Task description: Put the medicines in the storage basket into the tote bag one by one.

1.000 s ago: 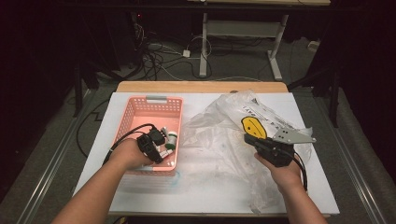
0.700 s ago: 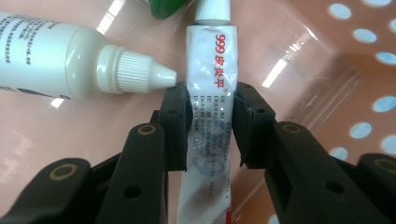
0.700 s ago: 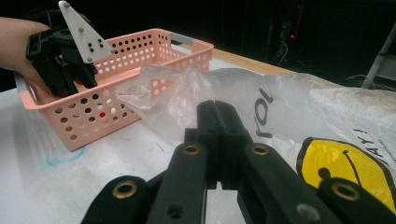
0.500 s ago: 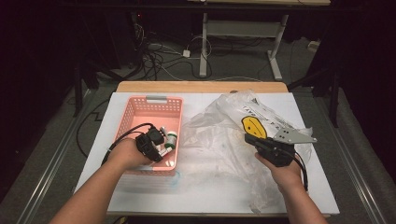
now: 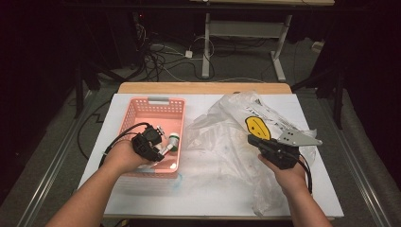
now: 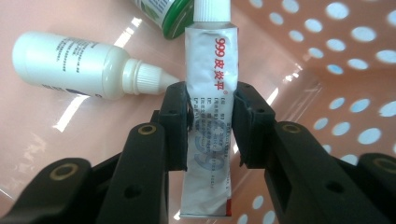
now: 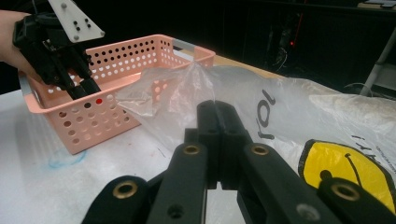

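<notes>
white table (image 5: 302,198) on a grey floor (image 5: 56,142), dark room behind

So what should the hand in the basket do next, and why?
Probably open the fingers and let go: the left gripper holds the ointment tube low inside the pink basket, beside the white dropper bottle, so it looks ready to drop.

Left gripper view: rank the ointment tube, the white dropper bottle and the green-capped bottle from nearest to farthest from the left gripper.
1. Ointment tube: clamped between the fingers of the left gripper.
2. White dropper bottle: lying just beyond, to the upper left.
3. Green-capped bottle: farthest, at the top edge.
</notes>
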### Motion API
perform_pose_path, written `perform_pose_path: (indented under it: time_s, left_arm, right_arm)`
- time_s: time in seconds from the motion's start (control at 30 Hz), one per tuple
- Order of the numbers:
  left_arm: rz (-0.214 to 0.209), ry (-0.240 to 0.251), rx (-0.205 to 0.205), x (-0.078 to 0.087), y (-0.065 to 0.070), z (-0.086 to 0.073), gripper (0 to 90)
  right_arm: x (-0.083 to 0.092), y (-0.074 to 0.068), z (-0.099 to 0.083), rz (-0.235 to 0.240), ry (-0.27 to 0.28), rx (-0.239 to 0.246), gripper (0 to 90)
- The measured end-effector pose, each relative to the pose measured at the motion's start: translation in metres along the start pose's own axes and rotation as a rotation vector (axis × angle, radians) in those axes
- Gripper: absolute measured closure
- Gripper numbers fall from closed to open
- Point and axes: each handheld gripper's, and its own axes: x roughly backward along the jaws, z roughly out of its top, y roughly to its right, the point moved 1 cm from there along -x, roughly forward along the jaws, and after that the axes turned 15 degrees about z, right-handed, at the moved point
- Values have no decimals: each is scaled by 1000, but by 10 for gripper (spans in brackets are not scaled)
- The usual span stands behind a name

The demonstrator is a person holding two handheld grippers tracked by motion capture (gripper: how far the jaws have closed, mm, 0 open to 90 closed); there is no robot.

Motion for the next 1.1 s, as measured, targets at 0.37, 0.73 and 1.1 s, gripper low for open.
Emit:
perform_pose_path:
  time_s: [0.37,0.73,1.1]
  left_arm:
    - [47,119,58,8,2,-14,668]
    - [61,254,142,16,-1,-29,669]
    - [87,391,231,23,0,-46,668]
  right_arm:
    - [1,0,0,-5,4,3,900]
    - [1,0,0,-7,6,6,900]
    - [2,-2,2,-2,11,16,900]
